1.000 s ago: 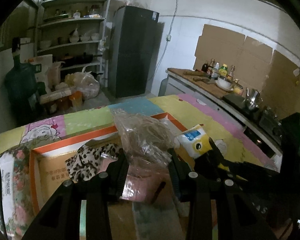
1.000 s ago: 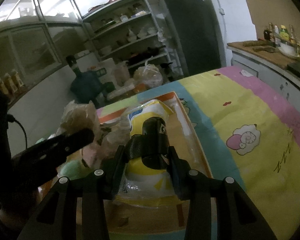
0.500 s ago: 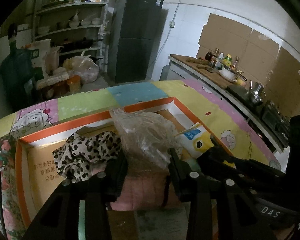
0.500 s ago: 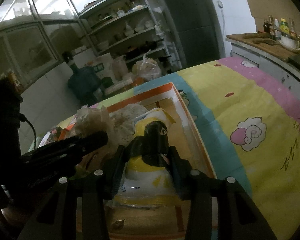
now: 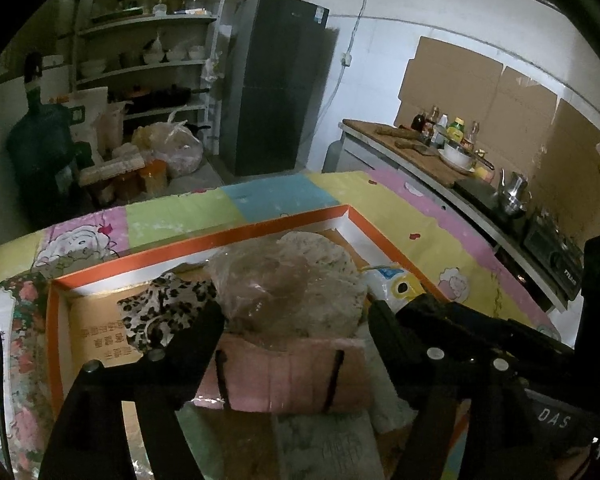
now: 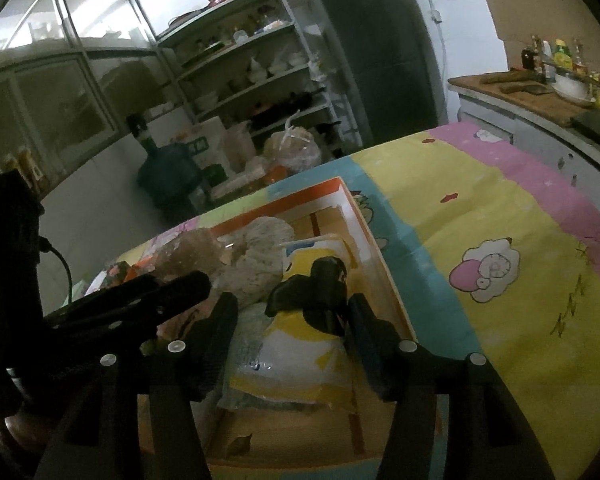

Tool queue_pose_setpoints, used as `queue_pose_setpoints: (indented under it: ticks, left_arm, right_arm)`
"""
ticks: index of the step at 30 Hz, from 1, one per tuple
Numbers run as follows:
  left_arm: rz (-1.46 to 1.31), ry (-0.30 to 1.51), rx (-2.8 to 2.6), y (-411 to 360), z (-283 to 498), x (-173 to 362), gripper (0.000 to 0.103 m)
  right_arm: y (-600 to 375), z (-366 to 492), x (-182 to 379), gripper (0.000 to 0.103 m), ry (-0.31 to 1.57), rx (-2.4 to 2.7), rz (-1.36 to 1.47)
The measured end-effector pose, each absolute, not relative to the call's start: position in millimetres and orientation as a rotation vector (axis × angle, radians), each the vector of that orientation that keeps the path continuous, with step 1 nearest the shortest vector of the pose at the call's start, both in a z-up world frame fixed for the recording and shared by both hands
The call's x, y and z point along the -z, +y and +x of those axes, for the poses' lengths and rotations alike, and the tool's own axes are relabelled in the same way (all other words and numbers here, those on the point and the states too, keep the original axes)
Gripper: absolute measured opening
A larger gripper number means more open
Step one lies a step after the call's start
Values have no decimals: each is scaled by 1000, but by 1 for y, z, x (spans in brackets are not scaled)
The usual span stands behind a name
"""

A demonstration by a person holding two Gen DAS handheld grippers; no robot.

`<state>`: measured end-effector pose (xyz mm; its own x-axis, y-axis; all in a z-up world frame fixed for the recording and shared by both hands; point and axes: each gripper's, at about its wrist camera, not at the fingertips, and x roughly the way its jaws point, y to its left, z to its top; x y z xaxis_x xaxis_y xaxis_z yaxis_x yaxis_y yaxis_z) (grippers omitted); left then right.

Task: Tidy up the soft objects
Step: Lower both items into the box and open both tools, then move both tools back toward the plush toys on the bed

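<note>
Left wrist view, read from left to right: the orange-rimmed box (image 5: 204, 249) lies on the table (image 5: 432, 236), which is covered by a cartoon-print cloth, and holds a leopard-print cloth (image 5: 168, 308), a clear plastic bag of soft material (image 5: 284, 288) and a pink folded cloth (image 5: 284, 376) below it. The left tool (image 5: 296, 320) straddles the bag and pink cloth; its jaws have just been opening and now stand wide, pads clear of both, so nothing is gripped. Further right, the yellow-and-white penguin-print pack (image 5: 396, 286) sits against the box's right wall, partly hidden by the right tool (image 5: 460, 320), seen here only as a dark body. Right wrist view shows what that view hides: the right tool (image 6: 292, 320) brackets the penguin-print pack (image 6: 308, 332), its jaws likewise just opened, and the pack rests in the box (image 6: 376, 240) seemingly free of the pads. Judged step: release of both soft items into the box. The next move likely calls for drawing each tool back and up without dragging the plastic, then finding any remaining soft object; none is visible outside the box.
</note>
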<state>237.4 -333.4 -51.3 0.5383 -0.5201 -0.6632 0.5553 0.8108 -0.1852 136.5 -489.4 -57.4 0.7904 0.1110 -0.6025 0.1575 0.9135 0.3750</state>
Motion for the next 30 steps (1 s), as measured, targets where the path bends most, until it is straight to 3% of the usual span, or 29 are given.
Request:
queue_pose_setpoints:
  ticks: [7,30]
  left_arm:
    - [35,728,646,-325,225,38,84]
    - [-9,568,629,-262,166,-17,86]
  right_arm:
    - [-489,121,45,64,627,33,422]
    - [-437,76,-3,65,542,0,365]
